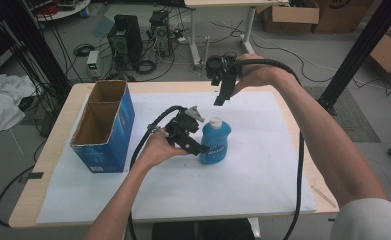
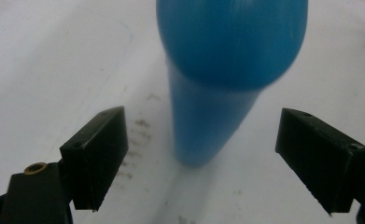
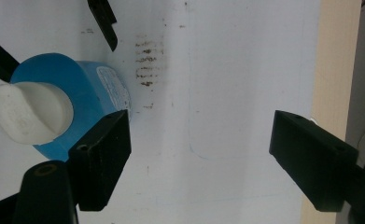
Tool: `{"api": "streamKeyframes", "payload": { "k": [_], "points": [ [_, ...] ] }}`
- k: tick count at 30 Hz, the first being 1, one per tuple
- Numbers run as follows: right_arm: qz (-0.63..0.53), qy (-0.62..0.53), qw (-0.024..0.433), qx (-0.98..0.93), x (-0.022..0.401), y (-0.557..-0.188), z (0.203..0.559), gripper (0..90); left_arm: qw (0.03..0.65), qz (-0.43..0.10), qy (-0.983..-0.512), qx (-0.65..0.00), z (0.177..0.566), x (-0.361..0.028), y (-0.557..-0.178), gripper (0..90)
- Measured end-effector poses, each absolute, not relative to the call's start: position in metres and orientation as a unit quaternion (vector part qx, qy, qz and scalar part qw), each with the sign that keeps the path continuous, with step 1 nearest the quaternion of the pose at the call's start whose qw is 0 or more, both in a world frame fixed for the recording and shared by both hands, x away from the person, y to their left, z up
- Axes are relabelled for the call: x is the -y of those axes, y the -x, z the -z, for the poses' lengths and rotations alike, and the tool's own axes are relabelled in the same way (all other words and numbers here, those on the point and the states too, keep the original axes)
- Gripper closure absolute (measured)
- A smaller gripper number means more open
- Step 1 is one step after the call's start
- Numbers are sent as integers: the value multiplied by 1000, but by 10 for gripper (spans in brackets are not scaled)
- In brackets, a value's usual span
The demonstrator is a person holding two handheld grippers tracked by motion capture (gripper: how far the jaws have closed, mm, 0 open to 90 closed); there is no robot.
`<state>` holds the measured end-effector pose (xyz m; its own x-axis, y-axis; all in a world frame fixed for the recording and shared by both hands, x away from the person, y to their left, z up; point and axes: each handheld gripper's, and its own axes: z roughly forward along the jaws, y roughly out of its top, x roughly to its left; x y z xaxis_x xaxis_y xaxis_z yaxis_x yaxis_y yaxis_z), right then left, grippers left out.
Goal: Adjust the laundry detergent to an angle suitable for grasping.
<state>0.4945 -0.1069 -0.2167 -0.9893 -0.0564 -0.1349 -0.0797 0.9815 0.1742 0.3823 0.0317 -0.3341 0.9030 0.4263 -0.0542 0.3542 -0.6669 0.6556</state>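
In the left gripper view, blue bottle (image 2: 217,93) blurred, top cut off.

Open blue cardboard box (image 1: 104,127) on white table cover (image 1: 243,185), computer towers (image 1: 125,40) beyond

Left gripper view: blue bottle (image 2: 217,79) blurred between the open jaws, top cut off by the upper edge, label unreadable. Right gripper view: left gripper (image 3: 54,37) cut off at the top and left edges, only two black tips beyond the bottle. High view: bottle's lower left side hidden behind the left gripper's fingers (image 1: 195,146); label print too small to read.
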Motion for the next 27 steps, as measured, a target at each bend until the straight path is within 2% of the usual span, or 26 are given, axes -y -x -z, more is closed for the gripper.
{"api": "streamKeyframes", "payload": {
  "k": [16, 27],
  "points": [
    [-89, 29, 66, -993, 111, -495, 216, 207, 372, -66, -898, -225, 346, -7, -387, 189],
    [-88, 28, 69, -993, 113, -495, 215, 208, 380, -62, -893, -232, 350, -4, -390, 270]
  ]
}}
